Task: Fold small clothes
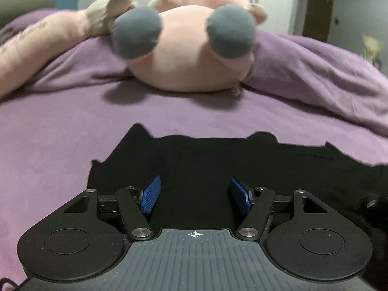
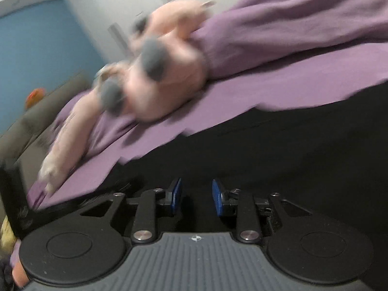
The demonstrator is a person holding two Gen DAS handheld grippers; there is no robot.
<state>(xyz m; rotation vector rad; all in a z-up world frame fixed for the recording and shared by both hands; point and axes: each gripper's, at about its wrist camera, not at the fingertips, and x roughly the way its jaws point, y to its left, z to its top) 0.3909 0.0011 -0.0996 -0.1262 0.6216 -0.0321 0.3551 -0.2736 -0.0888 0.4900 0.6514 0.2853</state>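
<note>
A black garment (image 1: 194, 162) lies spread on the purple bed sheet (image 1: 60, 133). My left gripper (image 1: 195, 190) is open, its blue pads wide apart just above the garment's near part. In the right wrist view the same black garment (image 2: 266, 150) fills the lower right, and my right gripper (image 2: 196, 194) hovers over it, tilted, with blue pads apart and nothing between them. The right view is blurred.
A large pink plush toy with grey paws (image 1: 189, 48) lies at the far side of the bed, also in the right wrist view (image 2: 157, 77). A bunched purple blanket (image 1: 315, 72) lies at the right. A blue wall (image 2: 36, 60) stands behind.
</note>
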